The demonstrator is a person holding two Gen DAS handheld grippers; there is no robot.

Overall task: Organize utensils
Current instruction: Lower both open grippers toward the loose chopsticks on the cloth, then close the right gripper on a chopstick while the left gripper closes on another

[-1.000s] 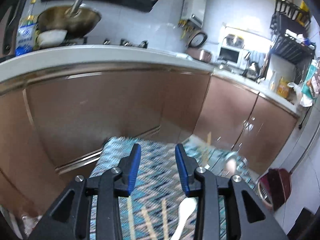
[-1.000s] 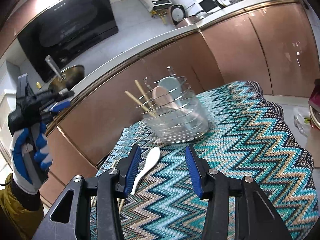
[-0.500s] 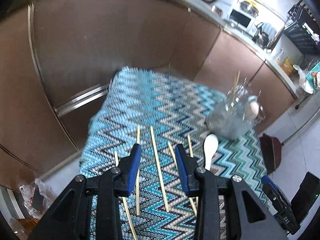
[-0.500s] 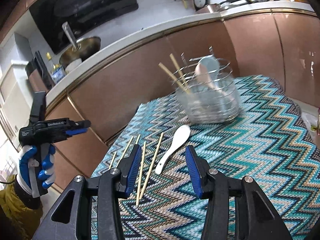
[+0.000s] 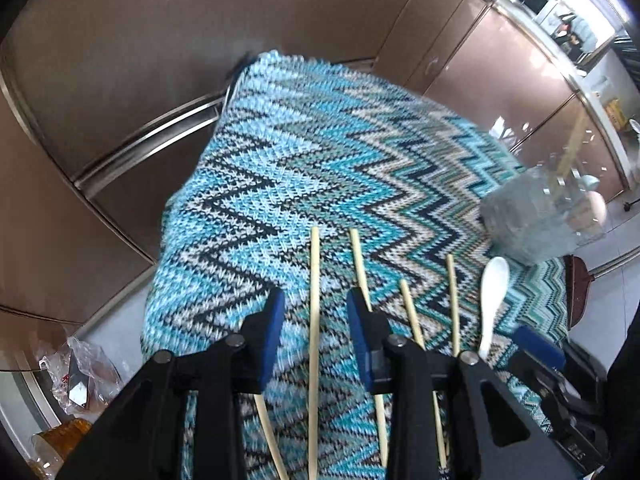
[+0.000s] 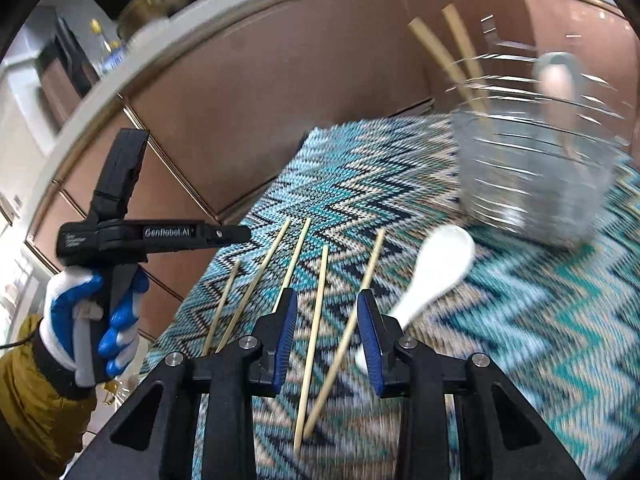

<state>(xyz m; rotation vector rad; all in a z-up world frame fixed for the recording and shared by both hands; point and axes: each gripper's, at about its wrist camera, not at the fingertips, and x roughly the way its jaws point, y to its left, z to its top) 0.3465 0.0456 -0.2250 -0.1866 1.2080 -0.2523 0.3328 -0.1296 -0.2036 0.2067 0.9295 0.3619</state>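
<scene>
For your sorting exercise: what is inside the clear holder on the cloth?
In the holder, two chopsticks lean left and a pale spoon stands at the right. Blur and glare hide their lower ends and anything lying at the bottom.

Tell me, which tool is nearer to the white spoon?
Right. The right tool hangs just beside the white spoon; the left tool hangs over chopsticks farther away.

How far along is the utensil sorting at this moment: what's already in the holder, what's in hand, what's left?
Done: two chopsticks and some spoons stand in the clear holder. In hand: nothing; the left gripper and right gripper hover open over the loose chopsticks, jaws just closing. Left: five loose chopsticks and the white spoon on the zigzag cloth.
</scene>
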